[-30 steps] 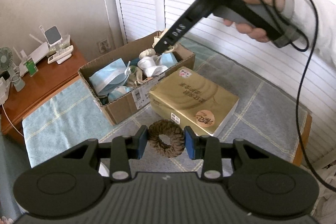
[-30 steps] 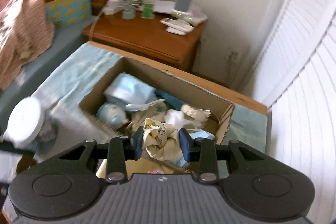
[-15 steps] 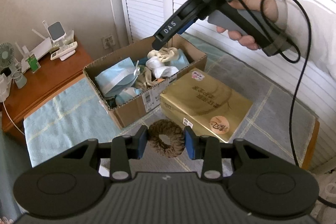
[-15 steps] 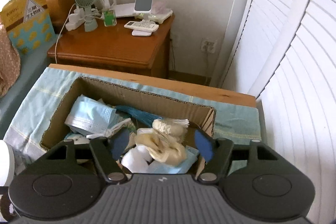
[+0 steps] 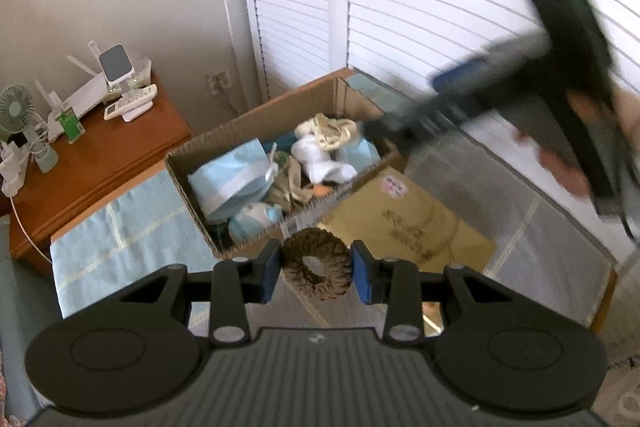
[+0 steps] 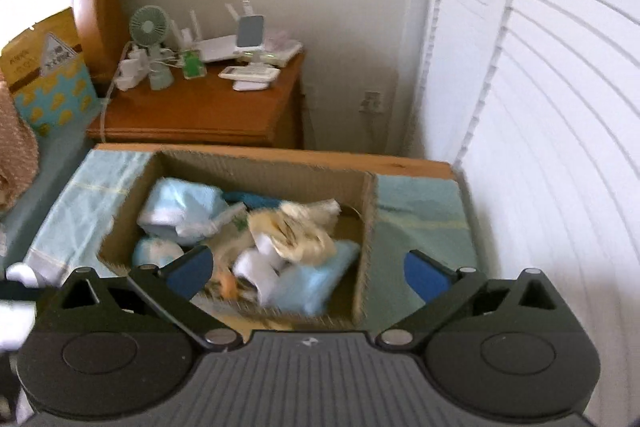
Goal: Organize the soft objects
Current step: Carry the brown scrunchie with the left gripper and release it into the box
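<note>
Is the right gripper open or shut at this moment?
Open. The right gripper has its blue fingers spread wide, nothing between them.

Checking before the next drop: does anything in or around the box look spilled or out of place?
Nothing stands out. The soft items sit piled inside the cardboard box, none over its rim. The brown scrunchie is gripped squarely in the left gripper.

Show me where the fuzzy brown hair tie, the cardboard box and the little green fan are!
brown hair tie [image 5: 317, 269]: left wrist view, on its fuzzy ring, beside the hole.
cardboard box [image 6: 362, 251]: right wrist view, on its right wall.
green fan [image 6: 149, 26]: right wrist view, on the round grille.
</note>
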A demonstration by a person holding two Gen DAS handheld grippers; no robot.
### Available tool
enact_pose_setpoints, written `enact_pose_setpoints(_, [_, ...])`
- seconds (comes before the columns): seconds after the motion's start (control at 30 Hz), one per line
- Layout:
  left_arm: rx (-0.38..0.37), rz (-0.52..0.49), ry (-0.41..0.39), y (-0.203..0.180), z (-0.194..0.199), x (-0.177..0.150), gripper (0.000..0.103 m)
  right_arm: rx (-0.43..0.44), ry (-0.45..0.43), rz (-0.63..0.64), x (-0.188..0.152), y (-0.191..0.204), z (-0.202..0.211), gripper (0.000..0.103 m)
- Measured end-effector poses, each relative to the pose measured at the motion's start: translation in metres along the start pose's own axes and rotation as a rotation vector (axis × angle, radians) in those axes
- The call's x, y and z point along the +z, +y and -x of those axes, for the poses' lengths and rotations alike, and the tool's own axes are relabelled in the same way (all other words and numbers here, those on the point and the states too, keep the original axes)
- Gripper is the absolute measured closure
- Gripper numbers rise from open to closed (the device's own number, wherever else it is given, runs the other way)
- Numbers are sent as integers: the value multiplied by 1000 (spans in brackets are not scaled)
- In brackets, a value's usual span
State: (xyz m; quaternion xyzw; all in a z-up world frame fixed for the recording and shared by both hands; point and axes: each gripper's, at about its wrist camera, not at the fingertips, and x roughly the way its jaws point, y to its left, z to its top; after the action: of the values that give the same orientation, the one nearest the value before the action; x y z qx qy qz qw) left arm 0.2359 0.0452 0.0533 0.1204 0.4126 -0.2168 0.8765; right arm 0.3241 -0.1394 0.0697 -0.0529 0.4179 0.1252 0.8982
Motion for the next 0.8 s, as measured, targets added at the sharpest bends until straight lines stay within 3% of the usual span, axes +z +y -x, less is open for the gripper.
enact_pose_setpoints(0.37, [34, 69, 47, 6, -43, 49, 67, -48, -29, -72, -58, -9, 40, 0])
enact_pose_setpoints(0.8, [76, 165, 94, 13, -109, 103, 67, -51, -54, -71, -74, -16, 57, 0])
